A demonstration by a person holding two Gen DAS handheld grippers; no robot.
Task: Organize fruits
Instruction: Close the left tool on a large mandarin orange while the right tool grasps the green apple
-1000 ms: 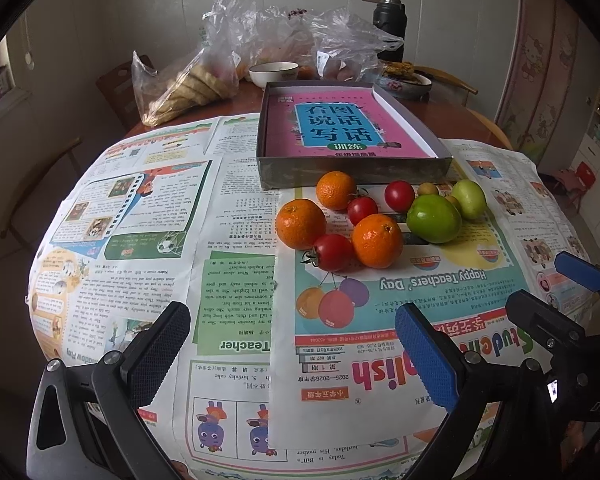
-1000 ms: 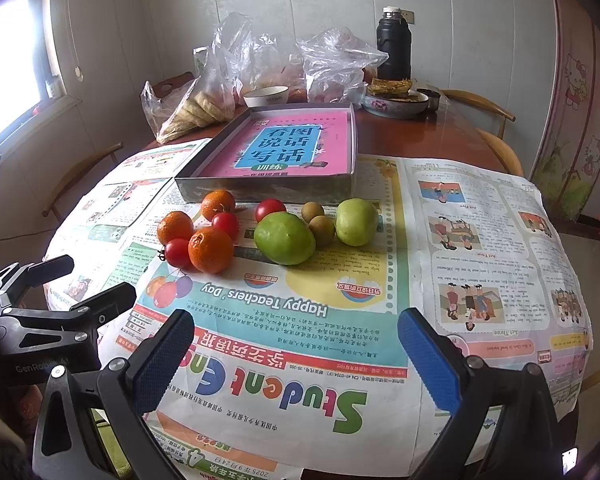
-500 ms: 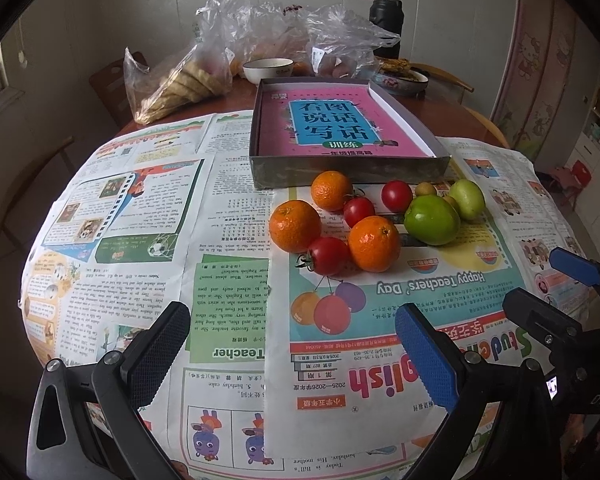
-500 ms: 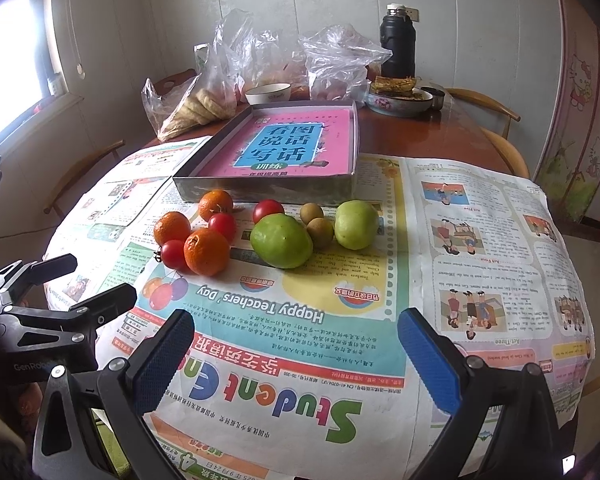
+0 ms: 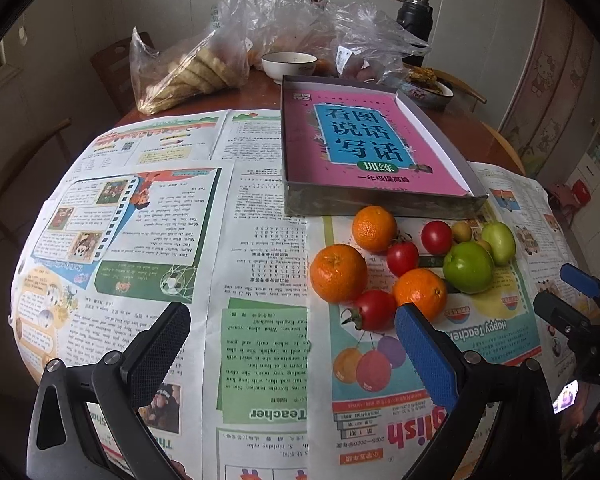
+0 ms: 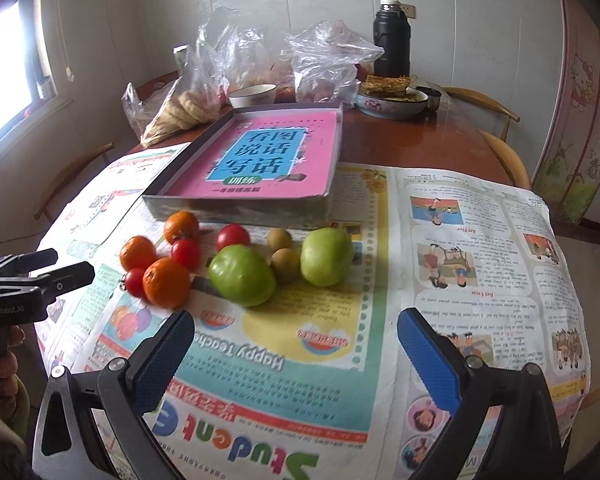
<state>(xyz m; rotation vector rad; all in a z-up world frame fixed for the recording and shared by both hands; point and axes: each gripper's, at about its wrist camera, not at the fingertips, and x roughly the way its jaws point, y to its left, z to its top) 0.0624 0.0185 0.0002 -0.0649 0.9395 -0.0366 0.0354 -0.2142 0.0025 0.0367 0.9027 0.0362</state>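
Both wrist views low, near, facing shared fruit (image 5: 404, 264)

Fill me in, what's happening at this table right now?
A person holds two grippers, both open and empty. The left gripper and right gripper hover over the newspaper, short of the fruit. Oranges, tomatoes and green fruits sit loose in front of the shallow box; none are sorted yet.

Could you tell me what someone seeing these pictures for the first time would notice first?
The eye goes first to the cluster of fruit on the newspaper: oranges and red tomatoes on the left, two green fruits and small brown ones on the right. Just behind it sits a shallow box holding a pink book. Both claws, the left claw and the right claw, are open and empty.
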